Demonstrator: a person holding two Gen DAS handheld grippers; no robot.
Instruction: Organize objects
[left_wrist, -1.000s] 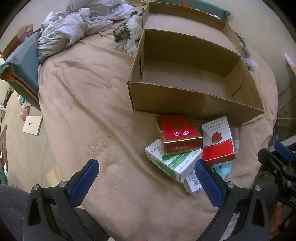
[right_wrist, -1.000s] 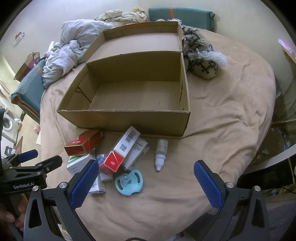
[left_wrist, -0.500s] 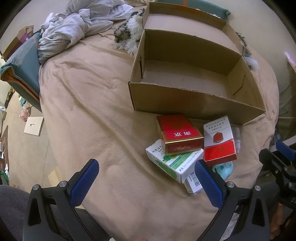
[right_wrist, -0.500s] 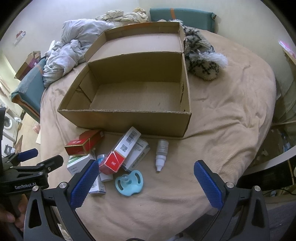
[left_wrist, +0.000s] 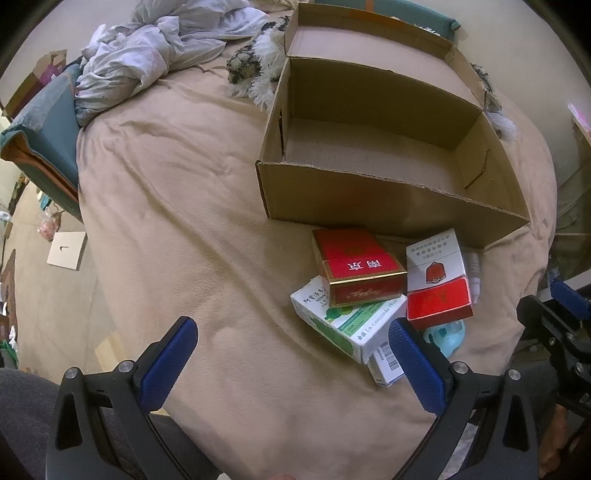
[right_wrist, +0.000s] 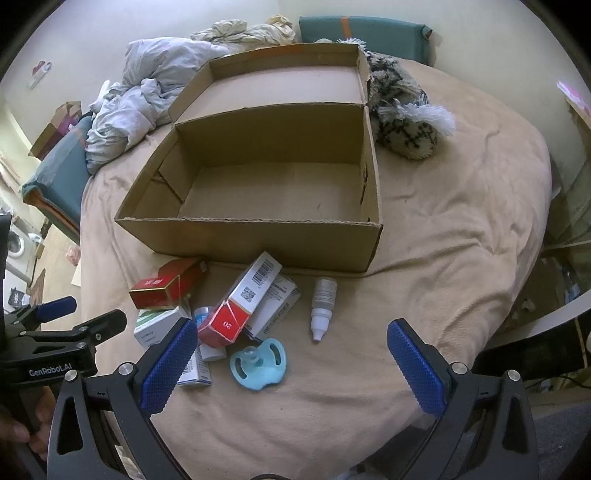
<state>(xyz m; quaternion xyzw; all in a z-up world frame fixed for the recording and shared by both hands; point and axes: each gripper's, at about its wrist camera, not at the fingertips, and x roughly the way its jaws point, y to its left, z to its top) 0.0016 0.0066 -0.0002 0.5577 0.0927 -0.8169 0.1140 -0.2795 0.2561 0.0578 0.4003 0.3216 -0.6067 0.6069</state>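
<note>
Reaching into the stacked packs, the wide right tool (right_wrist: 291, 363) could topple the red-and-white pack (right_wrist: 243, 301); the left tool (left_wrist: 293, 360) also gapes, empty-handed.

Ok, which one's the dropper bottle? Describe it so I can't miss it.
Start at the open brown cardboard box on the beige bedspread. Just in front of its right corner lies a small grey dropper bottle with a white tip. It lies alone, right of the piled cartons, the only bottle-shaped item.
</note>
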